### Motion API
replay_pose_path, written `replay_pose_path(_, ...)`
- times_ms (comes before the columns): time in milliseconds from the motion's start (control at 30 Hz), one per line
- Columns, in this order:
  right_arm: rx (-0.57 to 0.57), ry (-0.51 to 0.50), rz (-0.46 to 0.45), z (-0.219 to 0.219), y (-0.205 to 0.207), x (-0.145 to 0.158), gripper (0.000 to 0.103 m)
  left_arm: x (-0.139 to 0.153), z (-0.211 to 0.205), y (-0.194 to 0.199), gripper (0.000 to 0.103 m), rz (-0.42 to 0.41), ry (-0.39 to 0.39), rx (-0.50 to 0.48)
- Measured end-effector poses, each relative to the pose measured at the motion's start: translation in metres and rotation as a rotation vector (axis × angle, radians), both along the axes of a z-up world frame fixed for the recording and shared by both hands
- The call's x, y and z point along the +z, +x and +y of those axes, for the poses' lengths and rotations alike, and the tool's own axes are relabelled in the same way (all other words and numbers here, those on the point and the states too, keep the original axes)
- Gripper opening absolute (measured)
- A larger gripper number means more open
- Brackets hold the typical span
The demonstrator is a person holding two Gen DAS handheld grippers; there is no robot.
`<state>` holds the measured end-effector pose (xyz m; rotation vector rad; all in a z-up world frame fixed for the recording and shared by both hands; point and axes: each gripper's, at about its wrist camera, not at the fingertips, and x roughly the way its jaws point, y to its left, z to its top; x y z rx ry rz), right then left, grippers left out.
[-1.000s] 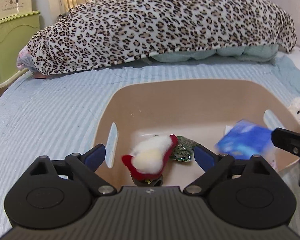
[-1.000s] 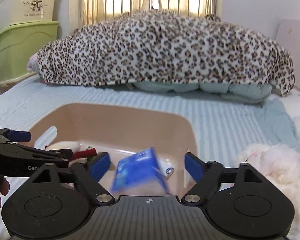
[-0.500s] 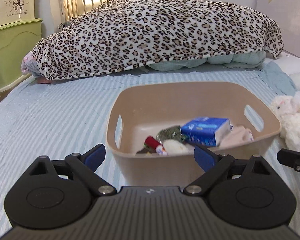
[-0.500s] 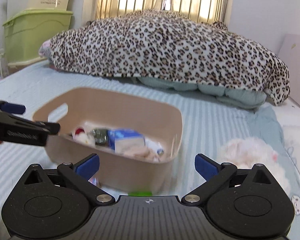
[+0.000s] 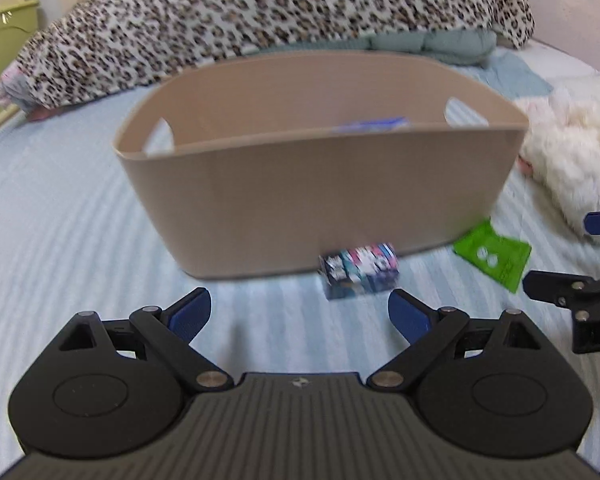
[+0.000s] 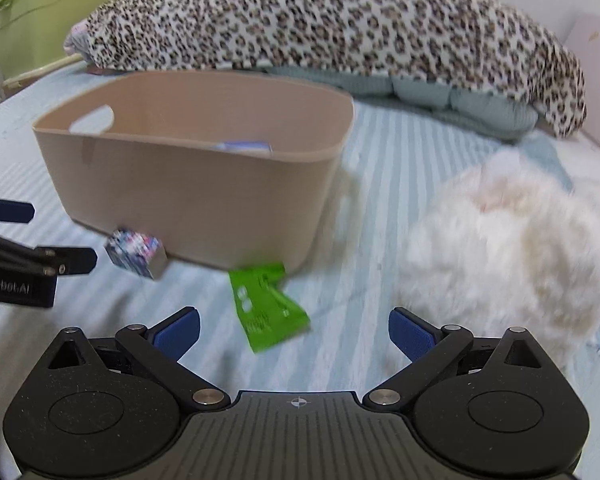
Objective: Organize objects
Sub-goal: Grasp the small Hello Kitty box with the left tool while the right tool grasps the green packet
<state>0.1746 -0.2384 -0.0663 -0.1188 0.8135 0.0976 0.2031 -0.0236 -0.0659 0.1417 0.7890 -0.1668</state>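
A beige plastic basket [image 5: 316, 196] stands on the bed; it also shows in the right wrist view [image 6: 188, 184]. A blue packet [image 5: 370, 125] peeks over its rim. A small colourful box [image 5: 358, 270] lies just before the basket, right of centre ahead of my open, empty left gripper [image 5: 300, 314]; it also shows in the right wrist view [image 6: 137, 254]. A green packet [image 6: 266, 306] lies on the sheet just ahead of my open, empty right gripper [image 6: 294, 330]; it also shows in the left wrist view [image 5: 494, 254]. A white plush toy [image 6: 512, 248] lies to the right.
A leopard-print blanket [image 5: 260, 12] is heaped behind the basket over a pale green quilt [image 6: 460, 96]. Green storage bins [image 6: 56, 12] stand at the far left. The striped blue sheet [image 5: 60, 220] spreads around the basket.
Both grippers have pulled back and dropped low in front of the basket. The basket's contents are now mostly hidden by its wall; the small box and green packet have come into view.
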Motion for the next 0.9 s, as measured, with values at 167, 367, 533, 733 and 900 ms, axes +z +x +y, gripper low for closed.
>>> replay_pose_path(167, -0.005, 0.029, 0.032, -0.007, 0.011, -0.021, 0.096, -0.023, -0.009, 0.014, 0.096, 0.046, -0.031, 0.005)
replay_pose_path(367, 0.022, 0.060, 0.044, -0.006, 0.025, -0.034, 0.088, -0.037, -0.013, 0.032, 0.096, 0.060, -0.098, 0.038)
replay_pose_path(533, 0.036, 0.080, 0.015, -0.001, 0.032, -0.035, 0.074, -0.039, -0.023, 0.042, 0.093, 0.050, -0.105, 0.039)
replay_pose_path(733, 0.061, 0.094, -0.004, 0.007, 0.030, -0.032, 0.037, -0.041, -0.025, 0.036, 0.061, 0.028, -0.082, 0.058)
replay_pose_path(900, 0.026, 0.084, -0.013, 0.009, 0.025, -0.029, 0.012, -0.036, -0.023, 0.032, 0.052, 0.031, -0.065, 0.019)
